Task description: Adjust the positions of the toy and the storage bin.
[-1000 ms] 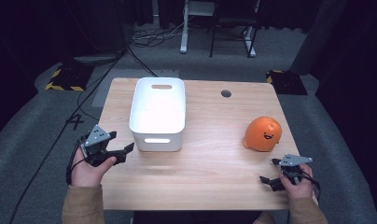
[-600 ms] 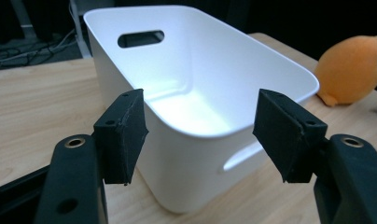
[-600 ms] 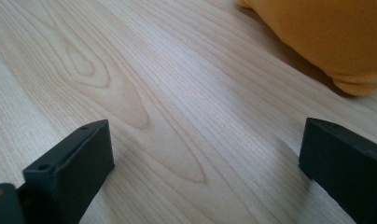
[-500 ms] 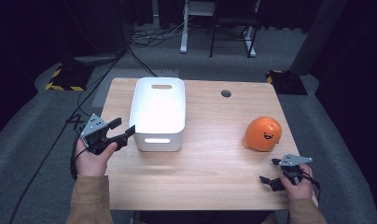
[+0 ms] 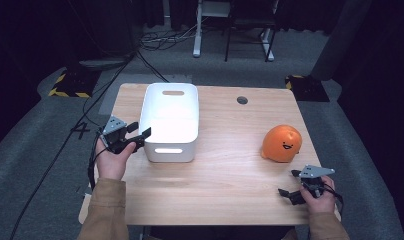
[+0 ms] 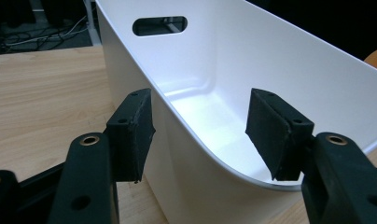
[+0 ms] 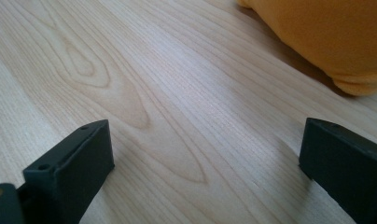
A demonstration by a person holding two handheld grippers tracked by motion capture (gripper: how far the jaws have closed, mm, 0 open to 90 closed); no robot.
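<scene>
A white plastic bin (image 5: 171, 150) with cut-out handles stands empty on the left half of the wooden table (image 5: 230, 180). My left gripper (image 5: 141, 129) is at the bin's near left corner. In the left gripper view its jaws straddle the bin wall (image 6: 186, 177), one pad (image 6: 130, 130) outside and one inside. The jaws have just been closing, and a gap still shows between the pads and the wall. An orange plush toy (image 5: 282, 143) with a smiling face sits on the right. My right gripper (image 5: 287, 183) rests open on the table just in front of it, with the plush (image 7: 326, 32) ahead of its jaws.
A round cable hole (image 5: 242, 100) sits in the tabletop near the far edge. Cables and chair legs lie on the dark floor beyond the table. Bare wood stretches between the bin and the plush.
My left hand has moved forward and to the right up to the bin. Its jaws have narrowed and now straddle the bin's corner wall. The right hand has kept still.
</scene>
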